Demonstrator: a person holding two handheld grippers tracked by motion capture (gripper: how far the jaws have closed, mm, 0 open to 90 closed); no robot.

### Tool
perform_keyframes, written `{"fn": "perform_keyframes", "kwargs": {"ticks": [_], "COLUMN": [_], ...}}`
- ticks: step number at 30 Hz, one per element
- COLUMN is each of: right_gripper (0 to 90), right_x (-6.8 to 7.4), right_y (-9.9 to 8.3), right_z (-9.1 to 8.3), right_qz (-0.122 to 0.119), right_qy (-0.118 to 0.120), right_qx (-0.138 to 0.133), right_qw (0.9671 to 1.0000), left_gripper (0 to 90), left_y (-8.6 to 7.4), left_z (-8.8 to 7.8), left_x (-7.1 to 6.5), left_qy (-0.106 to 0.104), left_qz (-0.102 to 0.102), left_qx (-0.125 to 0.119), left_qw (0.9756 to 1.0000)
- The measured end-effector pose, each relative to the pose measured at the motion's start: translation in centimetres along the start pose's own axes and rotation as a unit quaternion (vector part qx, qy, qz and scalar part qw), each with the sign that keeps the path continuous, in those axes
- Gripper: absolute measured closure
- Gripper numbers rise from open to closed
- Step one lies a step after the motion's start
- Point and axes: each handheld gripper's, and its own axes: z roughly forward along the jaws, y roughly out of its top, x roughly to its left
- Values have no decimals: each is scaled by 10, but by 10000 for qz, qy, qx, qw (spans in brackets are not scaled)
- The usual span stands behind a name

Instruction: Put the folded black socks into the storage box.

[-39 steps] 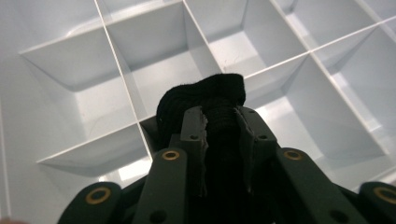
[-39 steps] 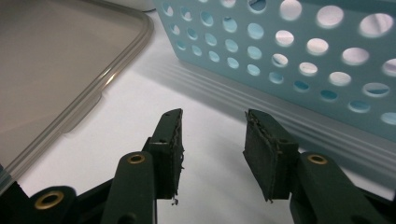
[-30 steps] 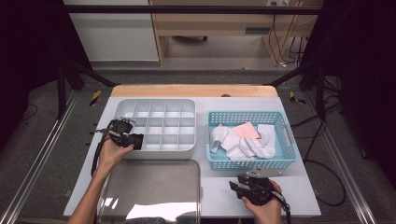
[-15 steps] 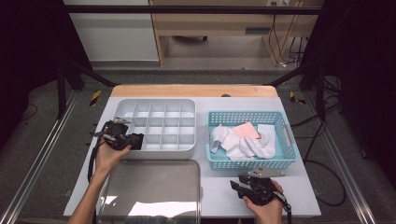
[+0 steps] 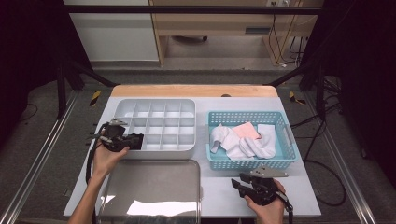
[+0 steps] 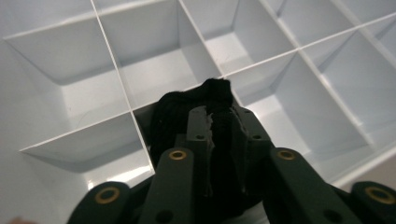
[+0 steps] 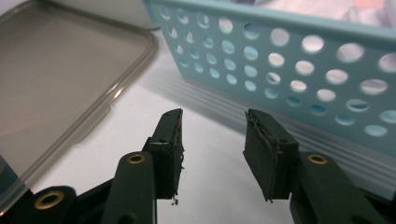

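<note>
My left gripper reaches over the front left corner of the white divided organizer. In the left gripper view its jaws pinch a bundle of black fabric, which pokes out past the tips over a compartment of the organizer. These jaws have just been opening a little, with the fabric still between the pads. My right gripper rests on the white table in front of the teal basket. It stands open with nothing between its pads.
The teal basket holds white cloths and a pink one. A clear plastic lid lies at the table's front, between the two hands, and its corner sits left of the right gripper's jaws.
The left hand shifted slightly at the organizer's front left corner and came back to about the same place. The right hand has kept still.
</note>
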Motion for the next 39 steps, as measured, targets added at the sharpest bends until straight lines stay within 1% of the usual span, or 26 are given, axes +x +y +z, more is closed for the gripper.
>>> {"fn": "perform_keyframes", "kwargs": {"ticks": [2,4,5,6,7,8,9,10,12,13,14,17,18,19,21,24,25,26,28,29,30,31,32,33,38,39], "right_gripper": [564,563,563,562,562,561,560,560,560,560,561,561,560,560,556,547,547,546,546,546,546,547,547,549,550,550], "right_x": [-1,-2,-2,-3,-3,-4,-4,-4,-4,-5,-6,-7,-7,-7,-8,-10,-11,-12,-14,-14,-15,-17,-17,-18,-25,-26], "right_y": [1,2,2,3,3,4,4,5,5,6,7,8,9,9,12,15,17,18,21,21,22,26,26,31,45,49], "right_z": [-3,-6,-6,-9,-9,-12,-14,-16,-18,-19,-22,-24,-26,-26,-29,-33,-34,-35,-36,-36,-37,-38,-38,-38,-38,-38], "right_qz": [1,42,42,85,85,81,91,81,95,94,115,105,121,121,120,120,120,124,154,154,151,135,135,137,125,130], "right_qy": [1,4,4,-16,-16,-36,-37,-32,-33,-56,-73,-97,-103,-103,-128,-179,-213,-235,-277,-277,-309,-350,-350,-383,-492,-523], "right_qx": [-95,-162,-162,-208,-208,-270,-307,-336,-365,-393,-433,-477,-512,-512,-577,-647,-658,-667,-683,-683,-693,-709,-709,-718,-783,-802], "right_qw": [10000,9999,9999,9997,9997,9996,9995,9994,9993,9992,9990,9988,9986,9986,9982,9977,9975,9974,9972,9972,9970,9968,9968,9966,9956,9953], "left_gripper": [706,675,658,647,635,633,633,631,634,654,639,627,618,618,616,612,590,562,503,480,480,455,446,436,401,402], "left_y": [-2,-4,-4,-6,-6,-10,-10,-15,-17,-20,-26,-31,-36,-36,-42,-51,-51,-56,-61,-61,-64,-68,-68,-73,-81,-85], "left_z": [-8,-15,-15,-22,-22,-28,-28,-33,-35,-36,-40,-43,-46,-46,-53,-59,-59,-60,-60,-60,-59,-57,-57,-56,-52,-50], "left_x": [-2,-6,-6,-11,-11,-15,-15,-19,-21,-23,-27,-30,-32,-32,-35,-40,-40,-42,-44,-44,-44,-46,-46,-46,-47,-48], "left_qy": [-37,-76,-76,-77,-77,-135,-135,-199,-243,-257,-242,-299,-331,-331,-392,-332,-332,-287,-257,-257,-253,-179,-179,-169,-222,-276], "left_qz": [-30,-35,-35,-3,-3,16,16,13,13,-1,42,60,59,59,14,53,53,38,23,23,10,2,2,-38,-74,-100], "left_qx": [-269,-516,-516,-736,-736,-917,-917,-1042,-1064,-1134,-1255,-1271,-1335,-1335,-1374,-1478,-1478,-1514,-1464,-1464,-1446,-1418,-1418,-1433,-1370,-1365], "left_qw": [9996,9986,9986,9973,9973,9957,9957,9944,9940,9932,9918,9914,9905,9905,9897,9884,9884,9880,9889,9889,9892,9897,9897,9895,9903,9902]}}
